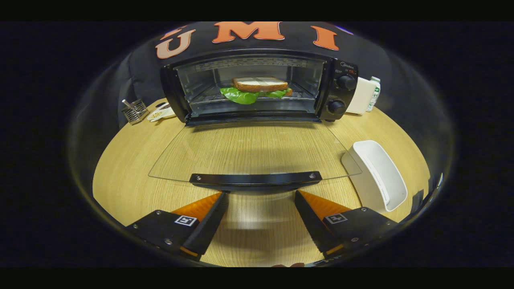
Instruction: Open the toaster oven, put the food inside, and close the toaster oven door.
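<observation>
Gripper [261,196]: fingers spread wide, empty, just short of door handle [255,178].
Sandwich [259,88]: on rack inside toaster oven [261,86].
Risk: fingers may slip off thin handle, dropping glass door [249,150].

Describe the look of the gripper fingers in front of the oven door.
The gripper has two wedge-shaped fingers that taper toward their tips. Each has an orange top face, a black ribbed inner pad and a black base plate with silver screws. Each plate carries a small square black-and-white marker.
</observation>
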`<state>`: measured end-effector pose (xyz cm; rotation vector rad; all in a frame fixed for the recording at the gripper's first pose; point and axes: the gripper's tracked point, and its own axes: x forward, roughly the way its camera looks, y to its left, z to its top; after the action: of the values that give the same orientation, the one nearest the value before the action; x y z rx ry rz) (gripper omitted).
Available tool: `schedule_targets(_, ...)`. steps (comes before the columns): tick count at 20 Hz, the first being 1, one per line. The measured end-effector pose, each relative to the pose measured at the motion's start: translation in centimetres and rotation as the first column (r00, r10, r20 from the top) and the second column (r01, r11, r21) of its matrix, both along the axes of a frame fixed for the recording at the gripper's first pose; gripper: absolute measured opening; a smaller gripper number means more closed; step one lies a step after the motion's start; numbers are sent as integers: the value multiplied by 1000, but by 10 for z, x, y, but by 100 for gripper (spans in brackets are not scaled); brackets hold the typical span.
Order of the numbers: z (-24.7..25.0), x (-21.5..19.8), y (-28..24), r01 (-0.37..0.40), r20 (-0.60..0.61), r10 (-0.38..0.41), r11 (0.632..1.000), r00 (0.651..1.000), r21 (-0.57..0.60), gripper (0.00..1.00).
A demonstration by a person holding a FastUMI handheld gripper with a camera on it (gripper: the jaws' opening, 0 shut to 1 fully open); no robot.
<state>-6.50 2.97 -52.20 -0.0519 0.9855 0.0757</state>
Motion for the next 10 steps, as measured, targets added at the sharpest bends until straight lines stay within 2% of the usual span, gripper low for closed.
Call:
schedule_targets(6,28,10,2,-3,50,2,1000,999,30,99)
schedule_targets(10,57,31,6,6,108,-13,998,994,63,100)
